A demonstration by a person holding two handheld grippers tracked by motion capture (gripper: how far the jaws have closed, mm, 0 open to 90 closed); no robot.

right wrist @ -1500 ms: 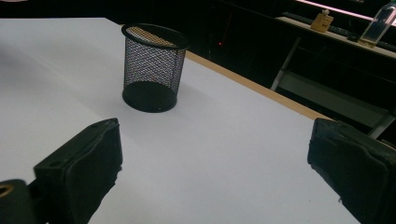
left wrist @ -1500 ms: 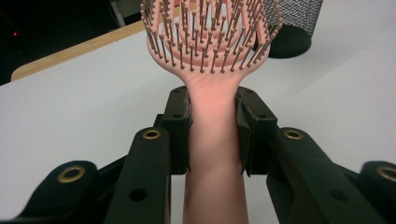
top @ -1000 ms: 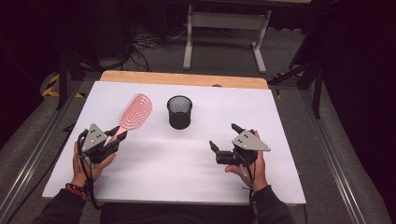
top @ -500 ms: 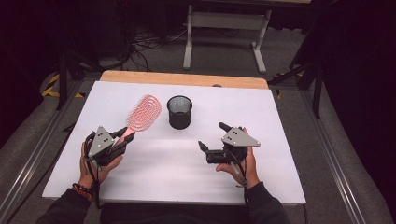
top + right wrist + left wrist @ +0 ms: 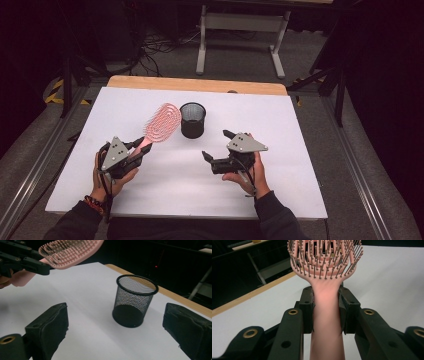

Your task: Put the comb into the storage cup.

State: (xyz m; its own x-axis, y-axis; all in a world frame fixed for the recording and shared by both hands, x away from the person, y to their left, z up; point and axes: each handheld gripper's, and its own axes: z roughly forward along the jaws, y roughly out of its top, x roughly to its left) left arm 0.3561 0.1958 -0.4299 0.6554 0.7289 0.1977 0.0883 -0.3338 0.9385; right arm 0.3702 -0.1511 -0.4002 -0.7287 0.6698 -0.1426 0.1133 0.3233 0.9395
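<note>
Status: the brush (image 5: pixel 161 123) is picked up and clear of the table (image 5: pixel 300 125); it is not yet in the cup (image 5: pixel 192 120). Judged from this layout, the work in hand is to stand the brush in the cup. Remaining steps, as a judgement: carry the brush over the cup rim, turn it handle-down or head-down, lower it in, and release.

Left gripper (image 5: pixel 135 152): jaws clamped on the brush handle. In the left gripper view, the two pads (image 5: pixel 308 310) press the handle from both sides just below the neck; the bristled head (image 5: pixel 324 257) projects beyond the jaw tips, bristles facing the camera. The handle end runs back between the jaws toward the gripper body. In the high view, the left hand (image 5: pixel 107 172) holds the gripper low over the near left part of the table, jaws pointing forward and to the right, toward the cup.

Cup: upright, empty as far as the mesh shows, standing beyond and to the right of the left jaw tips, close to the brush head but apart from it.

Right gripper (image 5: pixel 217 150): jaws wide apart, nothing between the pads. In the right gripper view, the cup (image 5: pixel 135 301) stands ahead of the jaws, within the gap line but well beyond the tips. The right hand (image 5: pixel 247 172) holds the gripper roughly level, pointing left and forward.
</note>
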